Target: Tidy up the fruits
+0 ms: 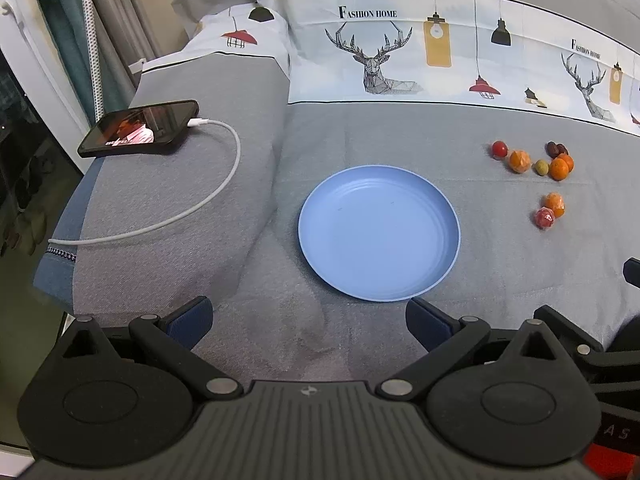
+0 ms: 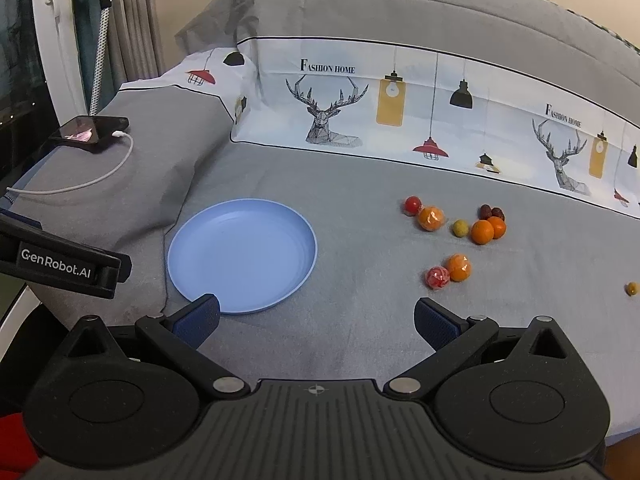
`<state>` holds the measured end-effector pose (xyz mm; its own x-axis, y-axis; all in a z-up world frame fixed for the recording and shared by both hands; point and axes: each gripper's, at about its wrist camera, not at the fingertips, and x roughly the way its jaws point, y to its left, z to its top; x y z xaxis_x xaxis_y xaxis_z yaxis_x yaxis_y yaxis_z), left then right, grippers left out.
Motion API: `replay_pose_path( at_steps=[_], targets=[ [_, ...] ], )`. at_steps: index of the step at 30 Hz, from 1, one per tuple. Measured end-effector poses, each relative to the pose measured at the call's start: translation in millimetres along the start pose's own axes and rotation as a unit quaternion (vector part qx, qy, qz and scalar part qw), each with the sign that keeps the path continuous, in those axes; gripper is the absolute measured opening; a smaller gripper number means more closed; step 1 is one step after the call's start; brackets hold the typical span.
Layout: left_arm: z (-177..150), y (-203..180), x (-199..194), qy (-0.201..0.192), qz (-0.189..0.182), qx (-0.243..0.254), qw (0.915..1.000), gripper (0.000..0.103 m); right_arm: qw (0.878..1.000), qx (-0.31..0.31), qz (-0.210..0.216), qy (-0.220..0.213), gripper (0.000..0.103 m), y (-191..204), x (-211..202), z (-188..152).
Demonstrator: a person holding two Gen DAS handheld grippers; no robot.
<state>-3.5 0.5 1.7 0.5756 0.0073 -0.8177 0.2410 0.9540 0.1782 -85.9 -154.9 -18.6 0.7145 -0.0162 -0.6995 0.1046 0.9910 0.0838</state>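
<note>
We hold both tools low over a grey fabric-covered bed [image 2: 360,320]. Our left hand-held gripper [image 1: 309,322] has its blue-padded fingers spread wide with nothing between them; the round light-blue plastic plate [image 1: 379,232] lies just ahead of it, its near rim close to the right fingertip. Our right hand-held gripper [image 2: 317,320] is likewise spread and grips nothing; from its camera the plate [image 2: 242,255] sits ahead and to the left, its near rim partly behind the left fingertip.

The fruits lie on the bed to the right of the plate, well ahead of the right hand-held gripper. Nearest are a red wrapped round fruit [image 2: 437,278] and a wrapped orange [image 2: 458,267], touching. Farther back sit a small red tomato [image 2: 412,204], touching another wrapped orange [image 2: 431,218], then a small yellow-green fruit [image 2: 461,228], two bare oranges [image 2: 487,231] pressed together, and dark red dates [image 2: 491,212] behind them. A small yellow fruit [image 2: 631,288] lies alone at the far right.

A black smartphone [image 1: 140,128] with a white charging cable [image 1: 208,204] rests on a grey pillow to the left.
</note>
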Motion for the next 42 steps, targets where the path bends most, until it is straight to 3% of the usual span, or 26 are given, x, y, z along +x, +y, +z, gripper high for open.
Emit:
replay_pose_path(
  at_steps=[42],
  targets=[
    [-4.1, -0.3, 5.7, 0.005, 0.003, 0.005, 1.0, 0.103, 1.0, 0.007, 0.001, 0.008, 0.103, -0.1, 3.9, -3.5]
  ],
)
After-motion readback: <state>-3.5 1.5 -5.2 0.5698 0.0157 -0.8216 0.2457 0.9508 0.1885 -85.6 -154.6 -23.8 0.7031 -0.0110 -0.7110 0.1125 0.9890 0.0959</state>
